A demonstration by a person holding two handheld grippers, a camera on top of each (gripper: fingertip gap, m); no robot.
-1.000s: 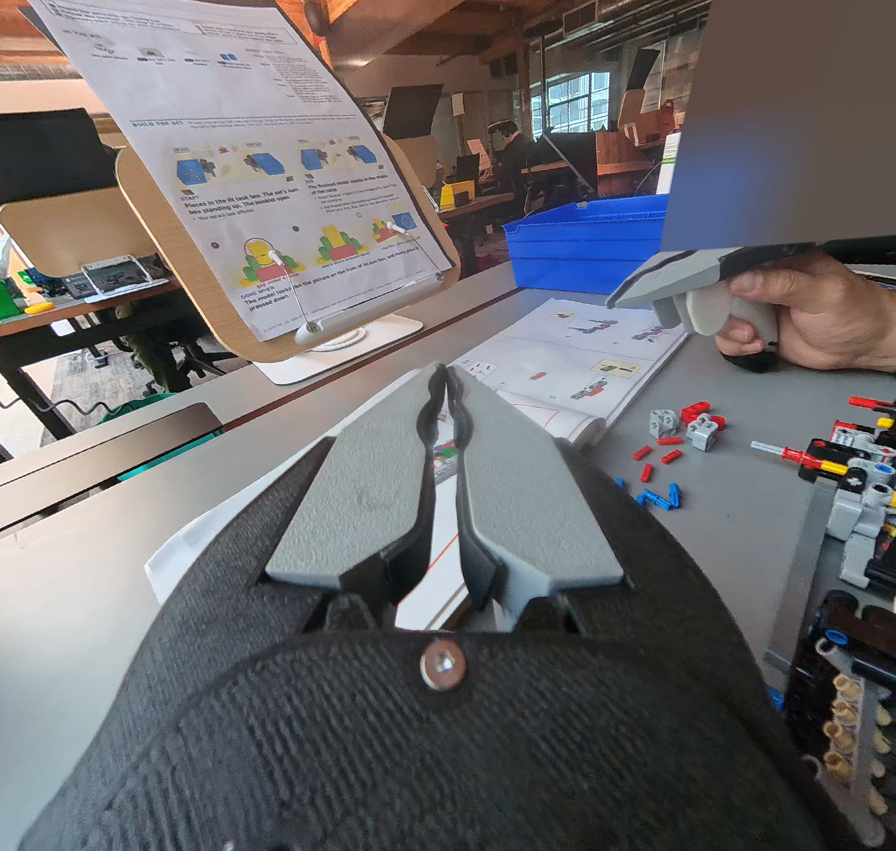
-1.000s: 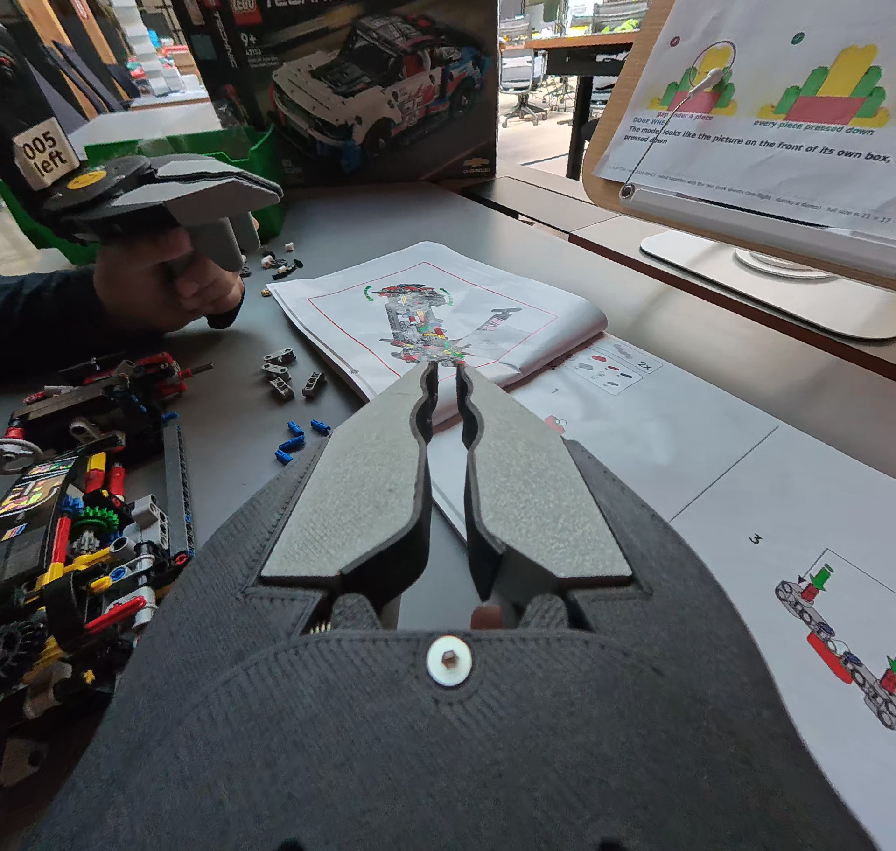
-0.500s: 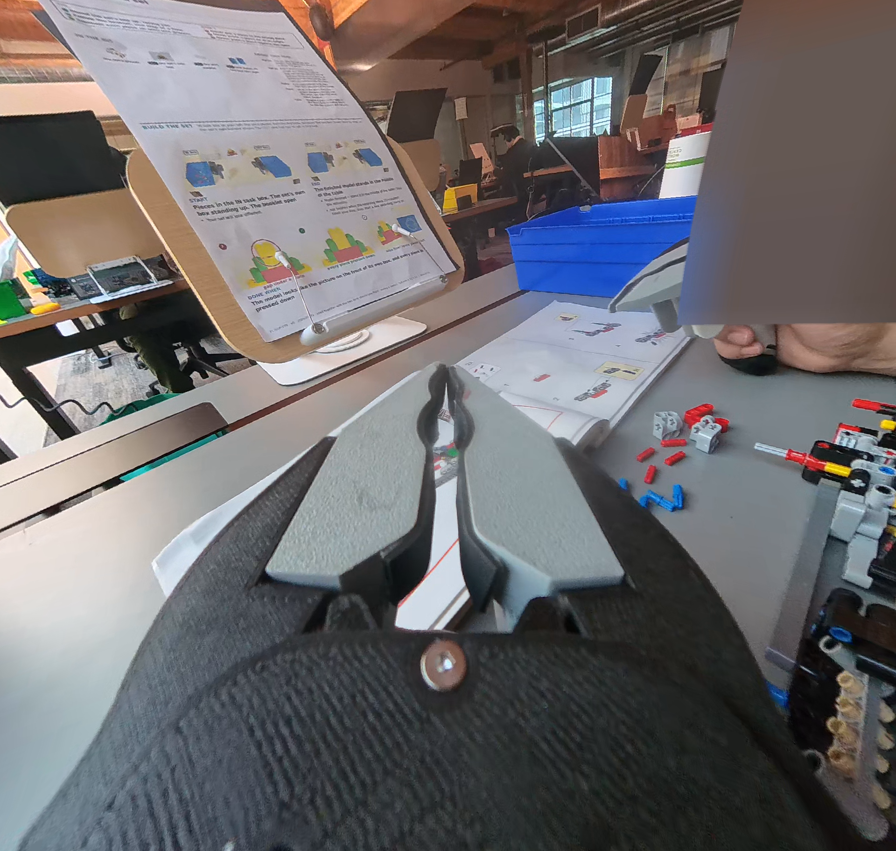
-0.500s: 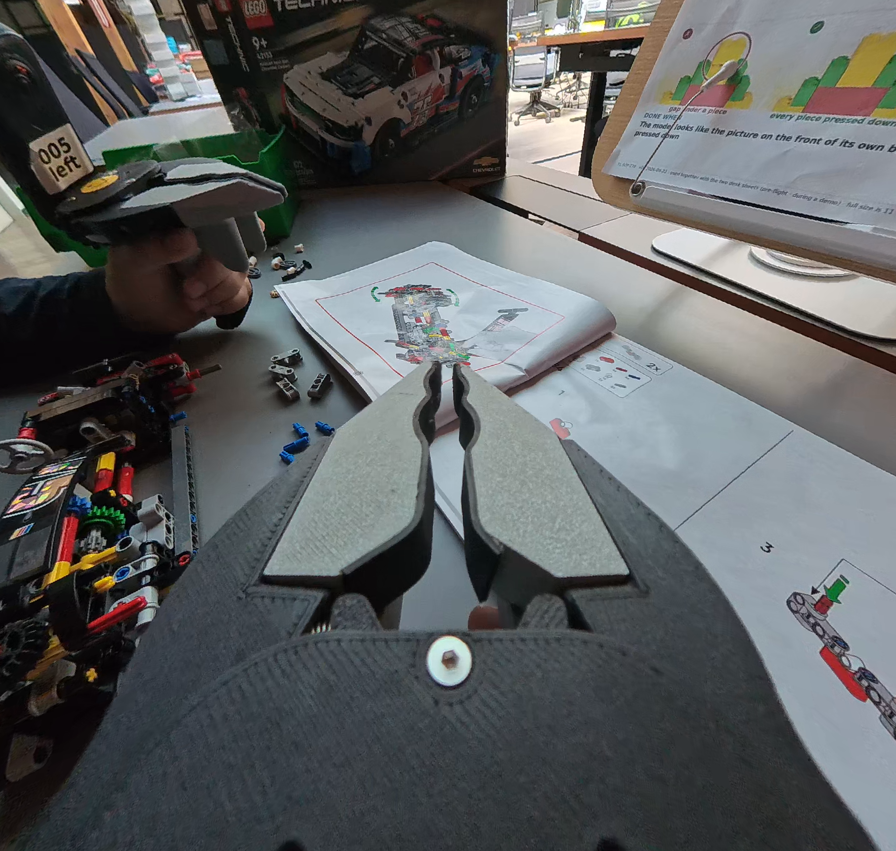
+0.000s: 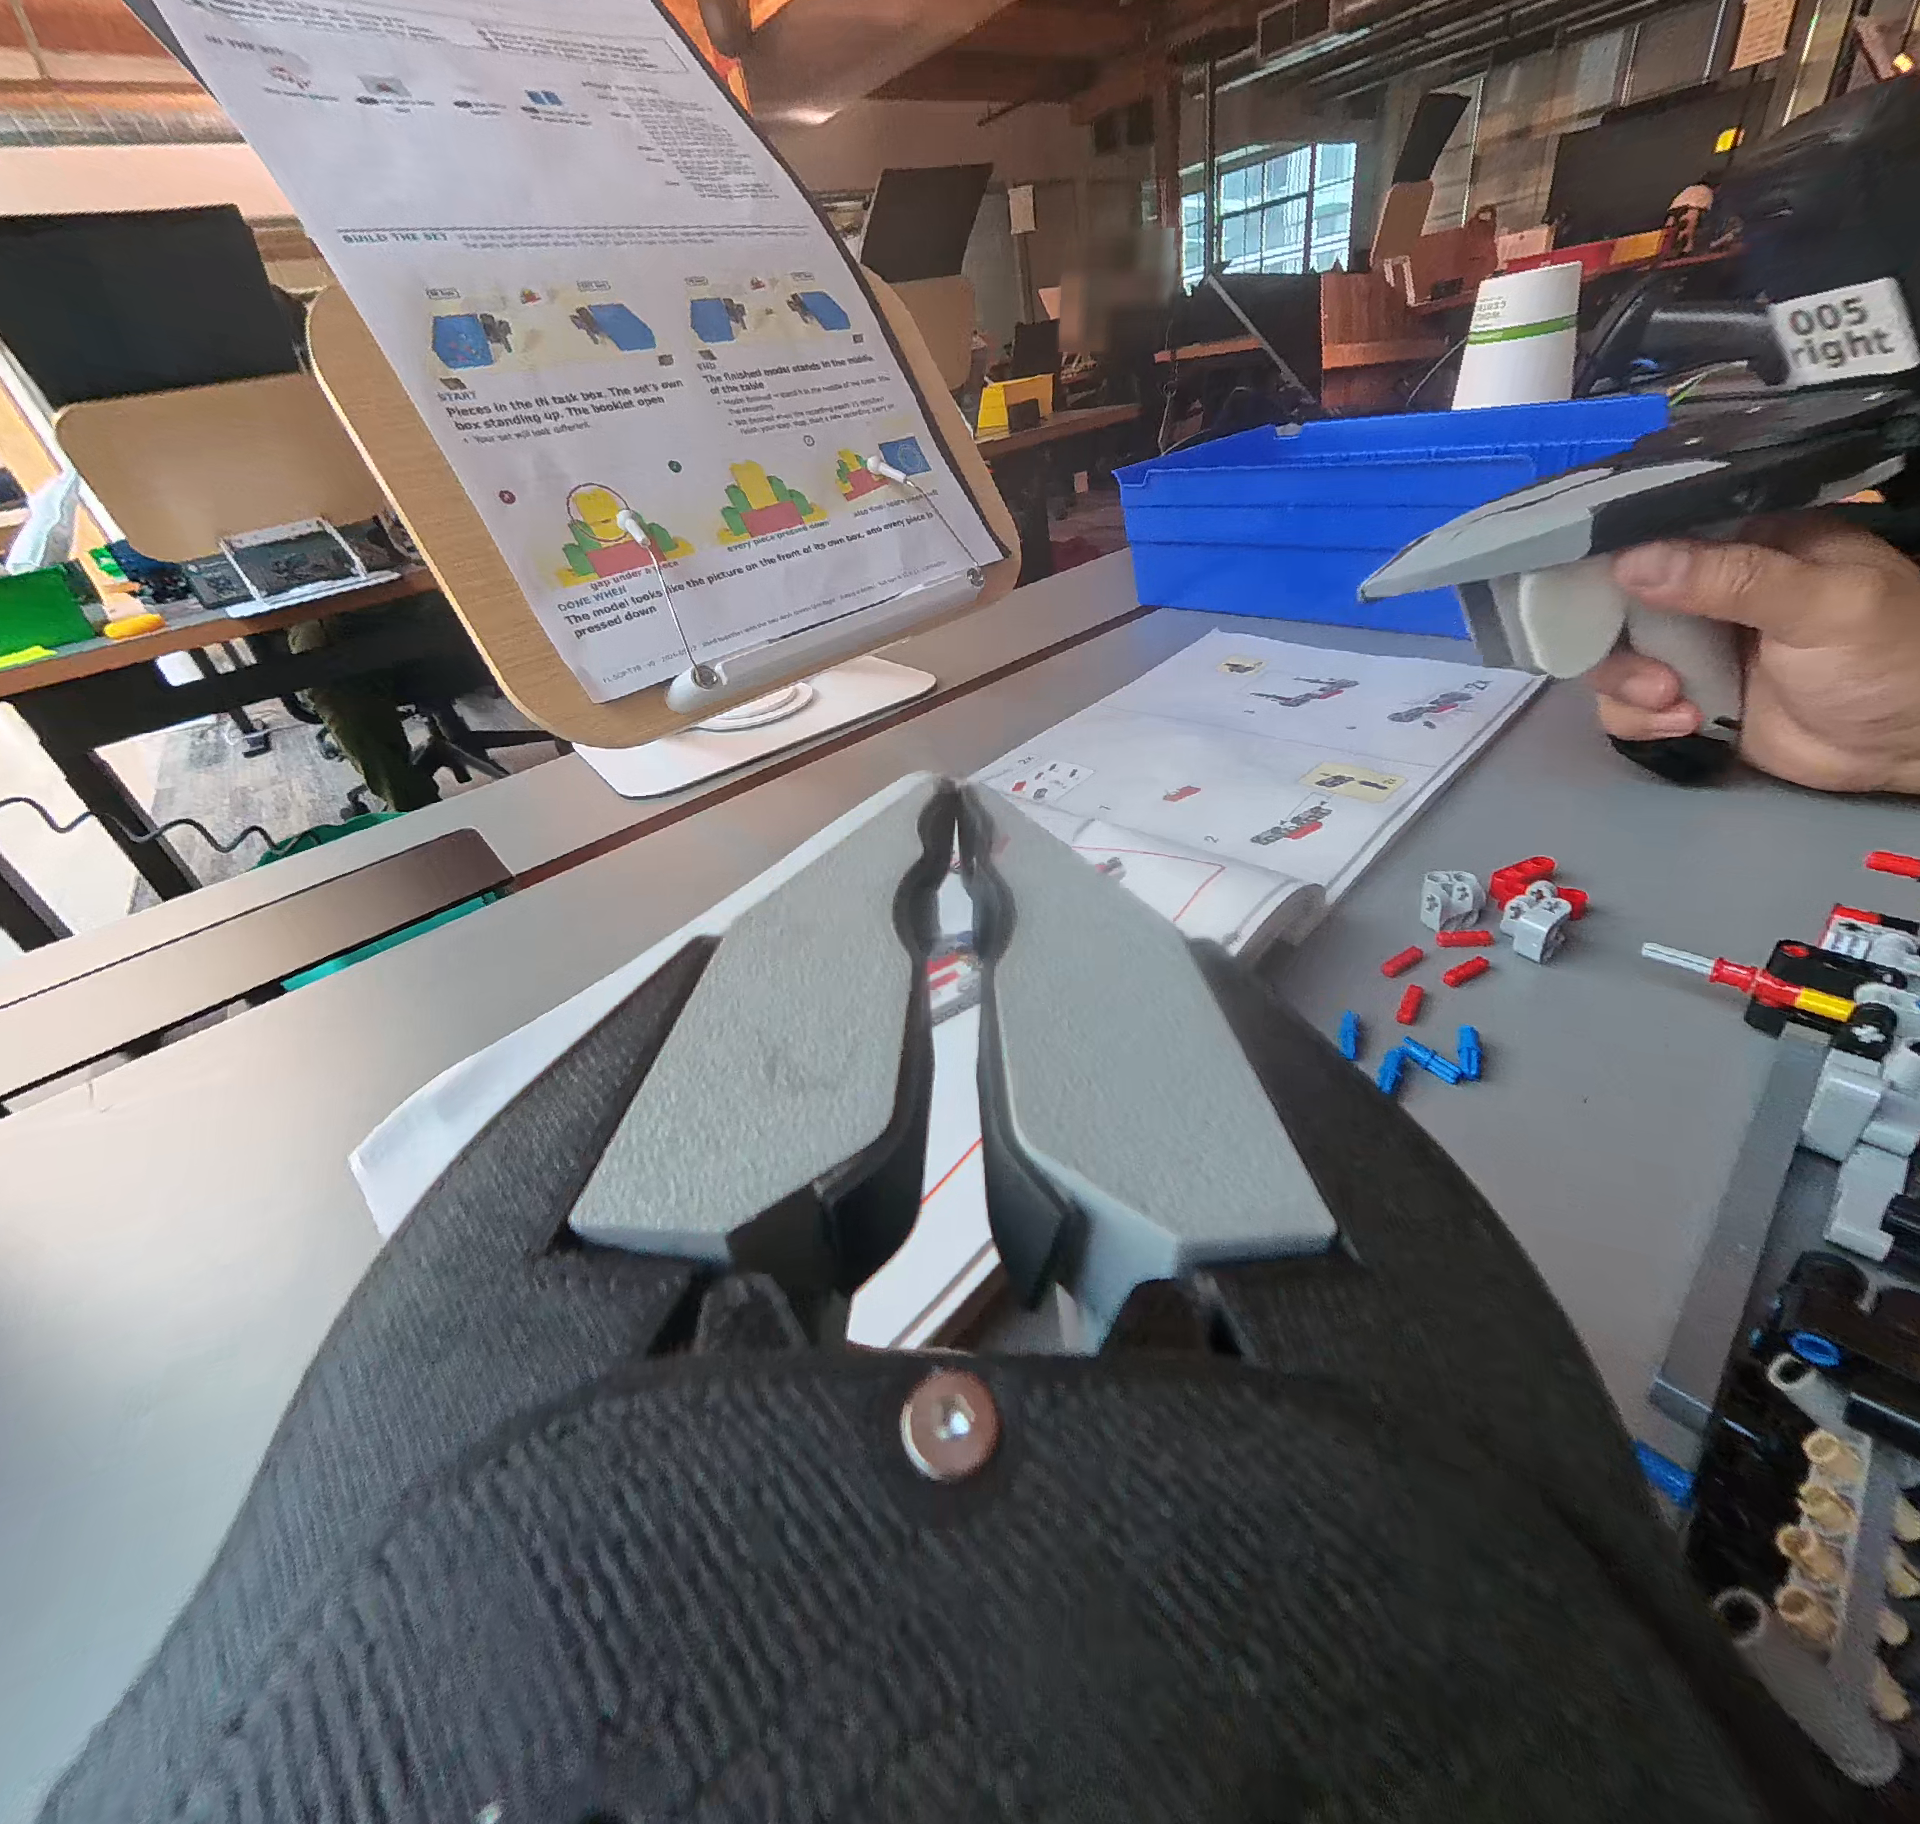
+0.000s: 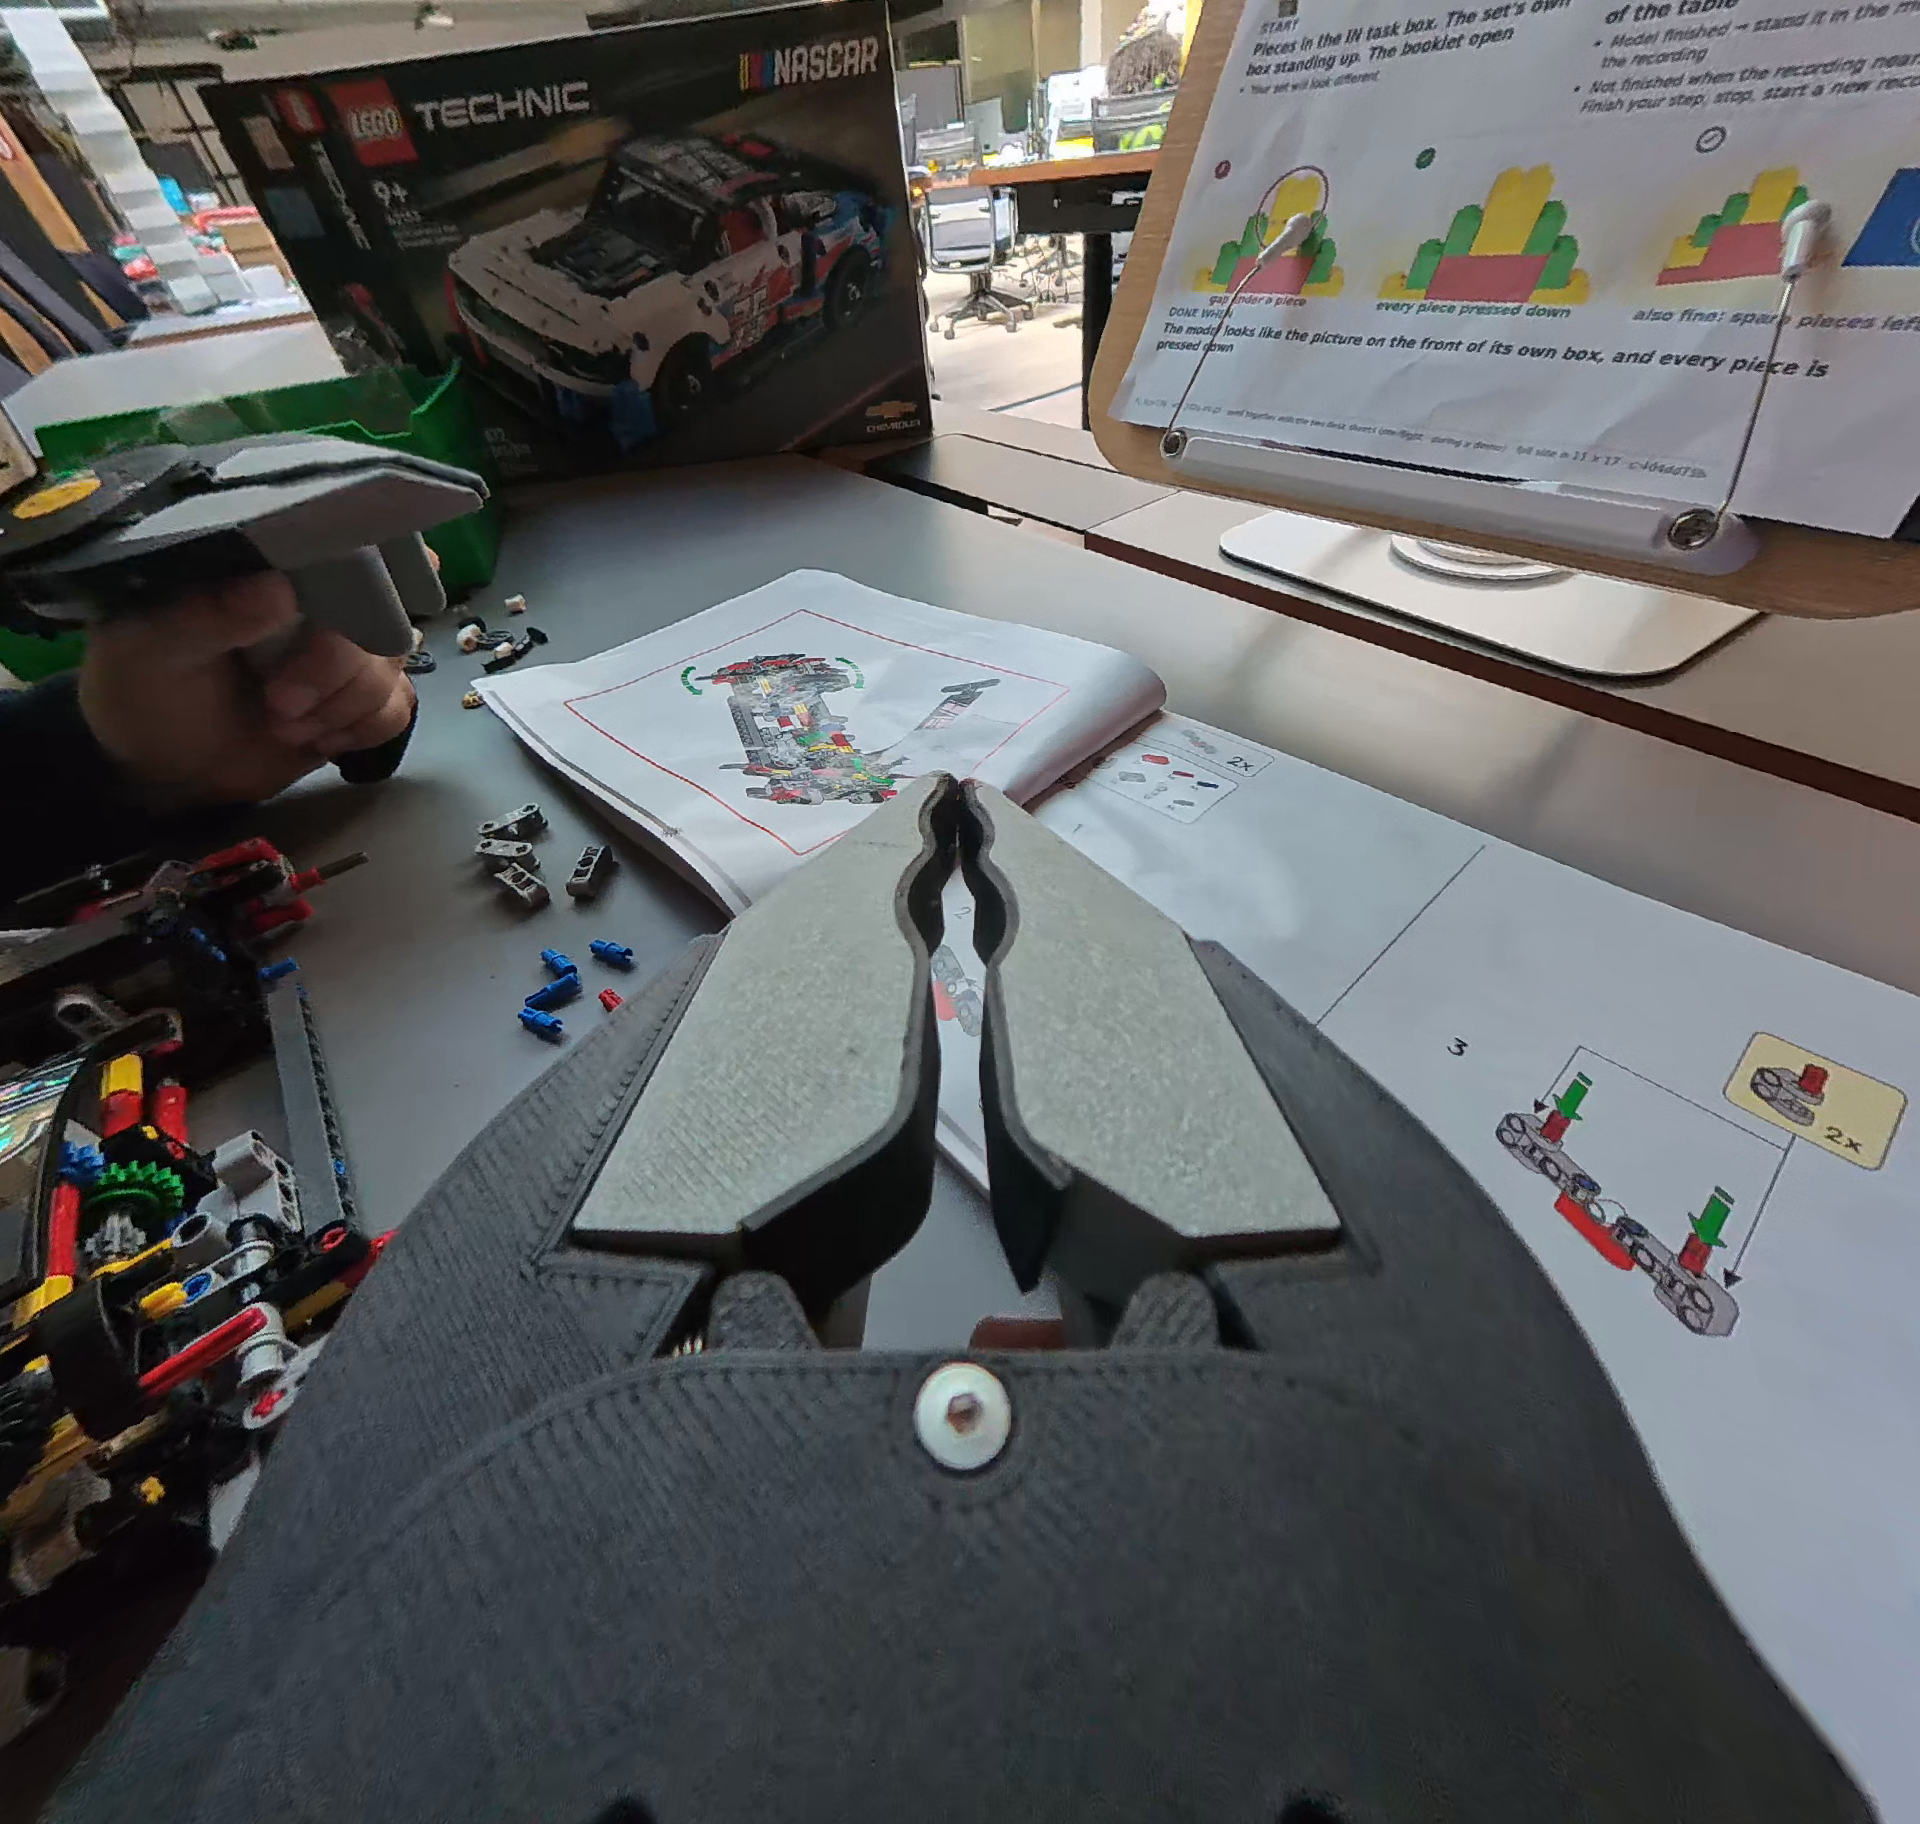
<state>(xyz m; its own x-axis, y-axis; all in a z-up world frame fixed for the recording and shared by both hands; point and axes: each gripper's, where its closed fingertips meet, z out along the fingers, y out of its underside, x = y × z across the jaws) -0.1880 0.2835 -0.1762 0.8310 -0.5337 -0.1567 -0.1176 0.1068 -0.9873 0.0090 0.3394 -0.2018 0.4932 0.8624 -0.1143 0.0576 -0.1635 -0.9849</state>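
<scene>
- The grey surface (image 6: 727,538) carries everything here: an open instruction booklet (image 6: 831,694) lies across its middle, a printed sheet on a wooden stand (image 5: 582,392) rises behind it, a dark set box (image 6: 623,216) stands upright at the back, and a blue bin (image 5: 1299,517) sits at the far edge.
- A half-built model (image 6: 125,1203) of black, red and yellow pieces lies on the surface near my left side.
- My left hand-held gripper (image 5: 951,795) hangs over the booklet's near page, clenched, its tips meeting with nothing between them.
- My right hand-held gripper (image 6: 954,787) hovers above the booklet's fold, likewise clenched on nothing.
- Small loose parts lie between booklet and model: blue pins (image 6: 561,985), dark grey connectors (image 6: 530,855), red pins (image 5: 1439,964) and two light grey joints (image 5: 1496,907).
- What could go wrong, as I judge it: both sets of tips hang low over thin paper, so a careless dip could crease or drag a page.
- A sweep toward the model could scatter the pins, which look light and likely to roll.
- The booklet's raised edge and the stand's base (image 5: 769,725) crowd the middle, so a reach to the back means lifting clear of them first.
</scene>
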